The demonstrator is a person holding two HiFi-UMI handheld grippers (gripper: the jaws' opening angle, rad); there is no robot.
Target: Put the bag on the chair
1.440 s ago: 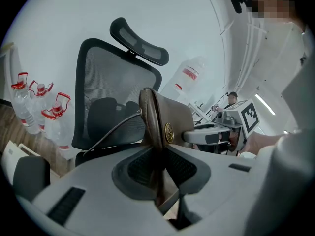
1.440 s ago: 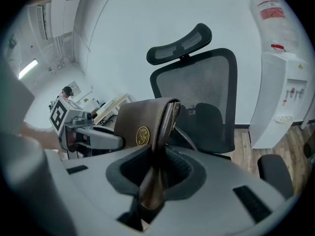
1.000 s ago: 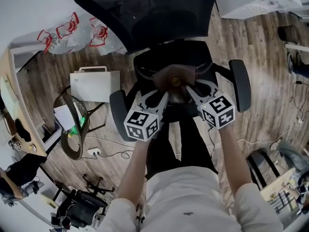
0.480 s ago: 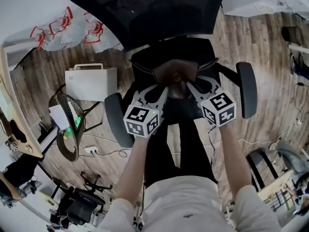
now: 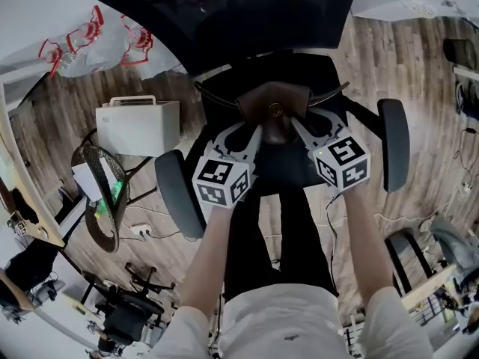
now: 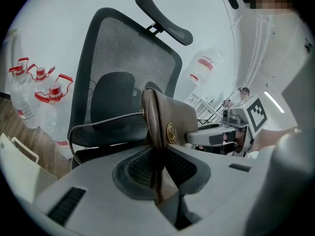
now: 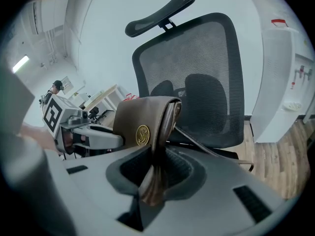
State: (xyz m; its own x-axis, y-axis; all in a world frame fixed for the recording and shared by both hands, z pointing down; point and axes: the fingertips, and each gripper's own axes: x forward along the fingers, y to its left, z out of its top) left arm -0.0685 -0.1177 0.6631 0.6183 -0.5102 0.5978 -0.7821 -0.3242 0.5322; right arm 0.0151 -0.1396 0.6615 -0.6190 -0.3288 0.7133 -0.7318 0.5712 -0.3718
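A small brown leather bag (image 5: 274, 115) with a round gold clasp hangs just above the seat of a black mesh office chair (image 5: 224, 21). My left gripper (image 5: 254, 132) is shut on the bag's left edge (image 6: 153, 132). My right gripper (image 5: 293, 126) is shut on its right edge (image 7: 160, 146). The bag's thin strap (image 6: 93, 124) loops out toward the chair back. In the left gripper view the chair's mesh back (image 6: 128, 68) and headrest rise behind the bag. The right gripper view also shows the chair back (image 7: 206, 77) behind it.
The chair's armrests (image 5: 178, 193) (image 5: 394, 154) flank my arms. On the wood floor at left stand a white case (image 5: 137, 126), a wire bin (image 5: 101, 200) and water bottles (image 5: 90, 43). A white cabinet (image 7: 288, 77) stands to the right of the chair.
Both grippers have come down with the bag toward the chair seat. The chair now looms larger in the head view.
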